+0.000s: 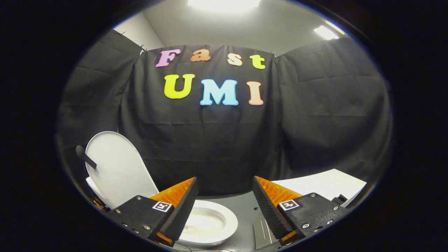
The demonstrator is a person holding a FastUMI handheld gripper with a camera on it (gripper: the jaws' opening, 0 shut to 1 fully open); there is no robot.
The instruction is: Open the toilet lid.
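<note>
Holding my hand-held gripper wide and empty above the white ceramic toilet bowl, item: white oval plastic toilet lid, standing raised left of my fingers against the black cloth wall, so the opening looks done.

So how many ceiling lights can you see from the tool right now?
2. One ceiling light sits above the middle of the black cloth wall; a smaller one lies off to its right. The tool hangs open, holding nothing.
</note>
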